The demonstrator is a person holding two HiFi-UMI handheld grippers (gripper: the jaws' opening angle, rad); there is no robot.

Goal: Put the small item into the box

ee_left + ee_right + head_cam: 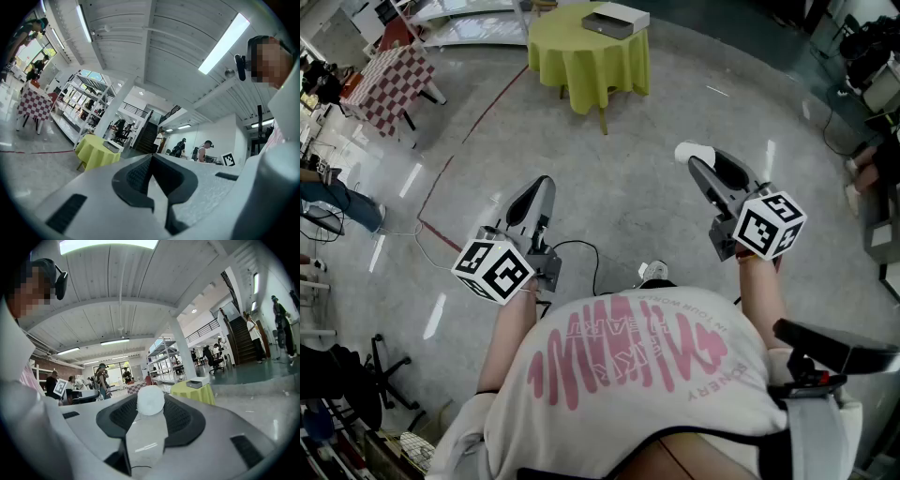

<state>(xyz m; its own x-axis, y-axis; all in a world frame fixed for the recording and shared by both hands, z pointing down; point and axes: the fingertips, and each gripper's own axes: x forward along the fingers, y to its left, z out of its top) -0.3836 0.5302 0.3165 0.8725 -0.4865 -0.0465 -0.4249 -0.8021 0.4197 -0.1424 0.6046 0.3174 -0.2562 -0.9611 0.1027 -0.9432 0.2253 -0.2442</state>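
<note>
While the person [628, 375] stands on a grey floor [487, 141], the left gripper [546, 183] points forward with its jaws pressed together and nothing between them. Well ahead, a box [616, 19] lies on a round table [581, 61] draped in yellow-green cloth. The right gripper [705, 169] is clamped on a small white bottle [692, 151], its cap poking past the tips, far from the box.

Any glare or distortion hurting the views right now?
Head view: glare streaks on the floor, otherwise sharp. Left gripper view: strong fisheye bending, ceiling light blown out. Right gripper view: same bending, dark corners; white item reads clearly.
</note>
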